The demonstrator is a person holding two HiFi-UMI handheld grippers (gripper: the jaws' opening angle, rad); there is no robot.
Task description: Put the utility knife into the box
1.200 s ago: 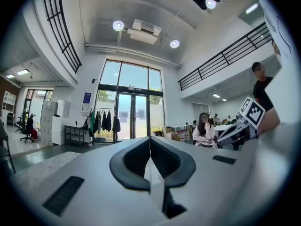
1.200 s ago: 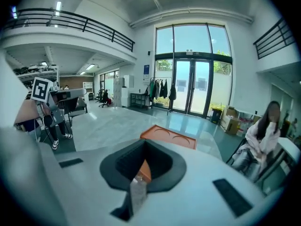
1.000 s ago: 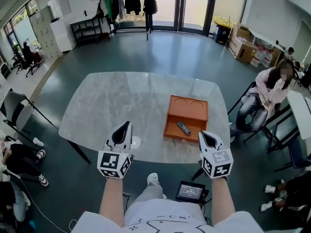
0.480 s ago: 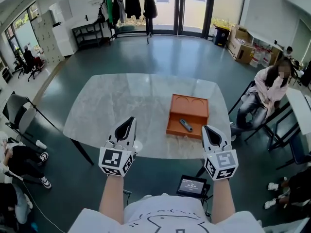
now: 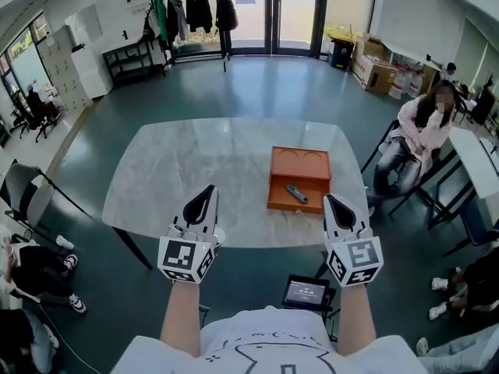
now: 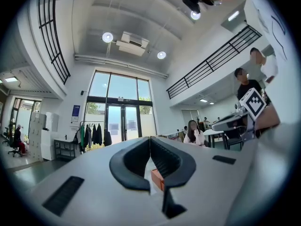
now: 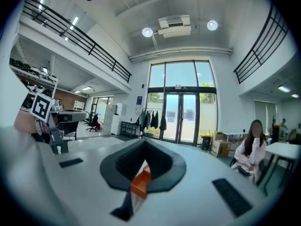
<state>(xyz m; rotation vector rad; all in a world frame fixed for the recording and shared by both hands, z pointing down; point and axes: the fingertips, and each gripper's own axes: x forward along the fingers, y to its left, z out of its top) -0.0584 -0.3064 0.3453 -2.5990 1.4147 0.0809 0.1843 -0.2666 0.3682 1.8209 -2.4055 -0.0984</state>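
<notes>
An open orange box (image 5: 299, 179) lies on the marble table (image 5: 179, 170), right of centre. The dark utility knife (image 5: 296, 193) rests inside it, in the near half. My left gripper (image 5: 207, 195) hangs over the table's near edge, shut and empty, well to the left of the box. Just off the box's near right corner is my right gripper (image 5: 335, 203), also shut on nothing. In the left gripper view the left gripper (image 6: 149, 139) has its pads meeting, with the orange box (image 6: 157, 178) showing low behind them. The right gripper (image 7: 144, 141) likewise frames the orange box (image 7: 140, 182).
A person (image 5: 421, 127) sits on a chair just past the table's right edge. A small screen device (image 5: 306, 292) lies on the floor under the near edge. A black chair (image 5: 23, 193) stands at the left; cardboard boxes (image 5: 374, 68) and a coat rack (image 5: 187, 10) are far back.
Both grippers have risen a little near the table's front edge, still shut. The knife stays in the box.
</notes>
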